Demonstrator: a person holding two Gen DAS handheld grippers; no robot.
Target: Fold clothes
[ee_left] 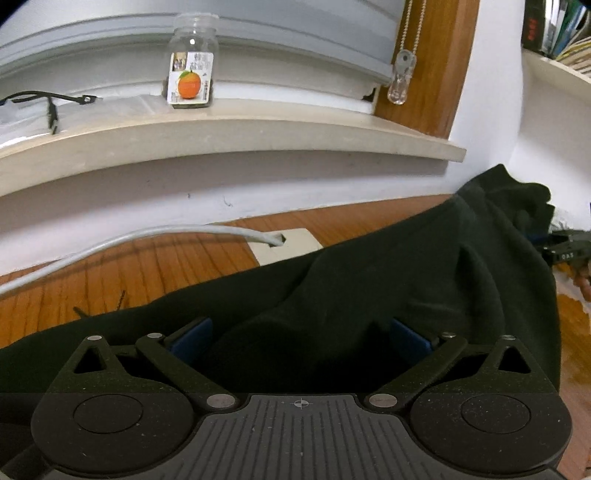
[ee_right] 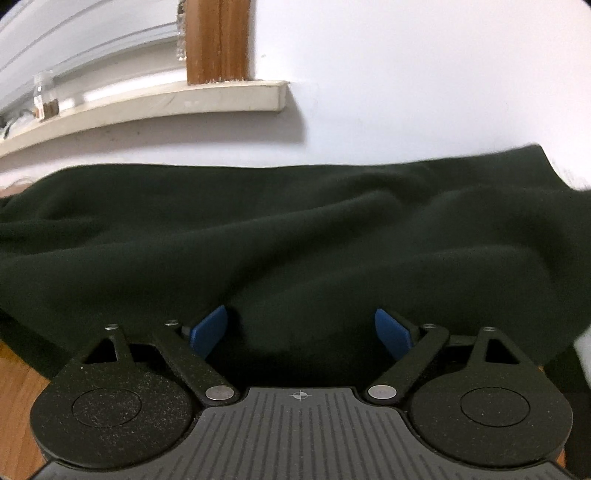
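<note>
A dark green garment (ee_left: 369, 288) lies rumpled on the wooden floor (ee_left: 155, 269), bunched up toward the wall at the right. My left gripper (ee_left: 299, 334) stands open, its blue pads (ee_left: 192, 338) wide apart, with a fold of the cloth lying loosely between them and hiding the tips. In the right wrist view the same garment (ee_right: 295, 229) fills the middle of the frame. My right gripper (ee_right: 301, 328) is open too, its blue pads (ee_right: 208, 328) spread wide, with cloth between them that they do not press on.
A white wall with a pale window sill (ee_left: 221, 140) runs behind the garment. On the sill stand a glass jar with an orange label (ee_left: 192, 70) and a black cable (ee_left: 48, 101). A grey cable (ee_left: 147, 236) crosses the floor. Shelves with books (ee_left: 561, 33) sit at the far right.
</note>
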